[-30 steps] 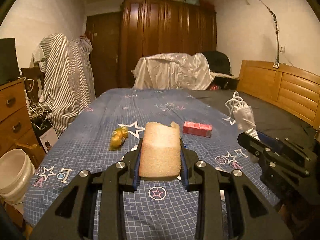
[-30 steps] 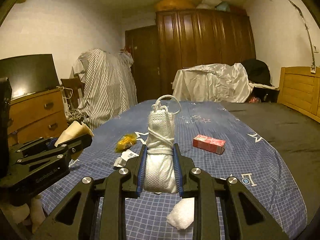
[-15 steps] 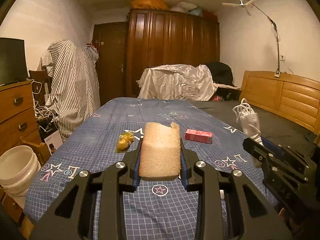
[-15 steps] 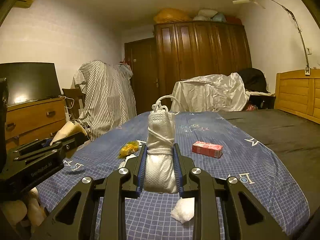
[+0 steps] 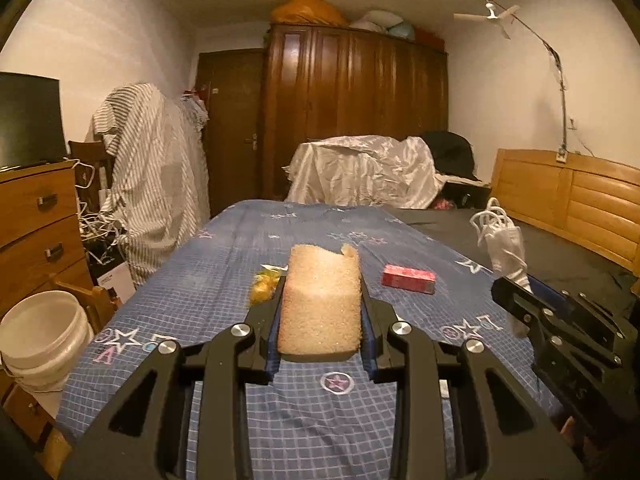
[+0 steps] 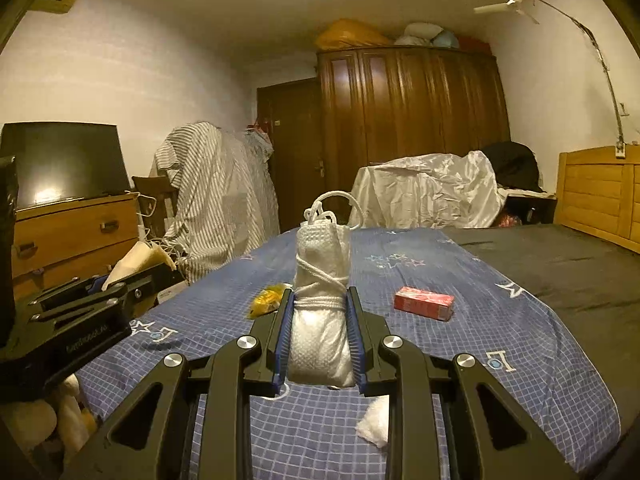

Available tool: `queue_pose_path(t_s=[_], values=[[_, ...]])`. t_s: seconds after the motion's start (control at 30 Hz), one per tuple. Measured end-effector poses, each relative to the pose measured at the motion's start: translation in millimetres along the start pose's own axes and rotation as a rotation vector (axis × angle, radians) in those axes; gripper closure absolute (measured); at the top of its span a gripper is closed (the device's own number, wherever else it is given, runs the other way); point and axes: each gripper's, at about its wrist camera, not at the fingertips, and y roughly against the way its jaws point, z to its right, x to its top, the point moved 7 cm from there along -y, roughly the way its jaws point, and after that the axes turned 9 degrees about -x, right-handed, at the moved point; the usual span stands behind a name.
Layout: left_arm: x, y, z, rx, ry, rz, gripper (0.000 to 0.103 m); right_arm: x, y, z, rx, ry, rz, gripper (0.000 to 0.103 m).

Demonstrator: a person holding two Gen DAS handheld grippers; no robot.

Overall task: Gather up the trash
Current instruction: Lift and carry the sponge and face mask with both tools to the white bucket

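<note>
Wooden wardrobe (image 5: 356, 120) at far wall; dresser (image 6: 76, 236) left; headboard (image 5: 568, 196) right.

yellow wrapper (image 5: 264, 286): half hidden behind sponge (image 5: 320, 304); white bucket (image 5: 40, 332): cut by left edge

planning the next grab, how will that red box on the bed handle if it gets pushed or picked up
The red box lies flat on its long side, so it likely slides rather than rolls. Its crisp edges suggest a stiff carton, probably light. The soft blue bedsheet may drag on it.
</note>
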Motion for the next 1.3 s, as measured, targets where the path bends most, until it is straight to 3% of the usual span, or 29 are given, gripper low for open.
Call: queue_pose_path(t_s=[0.23, 0.57, 1.03, 1.3], values=[[15, 11, -53, 0.091, 0.041, 0.019, 0.074, 20, -20, -46, 0.115, 0.028, -0.006, 0.076], [41, 40, -157, 0.256, 0.099, 0.053, 0.074, 57, -59, -159, 0.293, 0.085, -0.010, 0.076], [53, 92, -306, 0.468, 0.187, 0.019, 0.074, 85, -102, -377, 0.575, 0.208, -0.117, 0.076], [31, 102, -384, 0.525, 0.270, -0.089, 0.074, 79, -145, -515, 0.727, 0.299, -0.290, 0.076]])
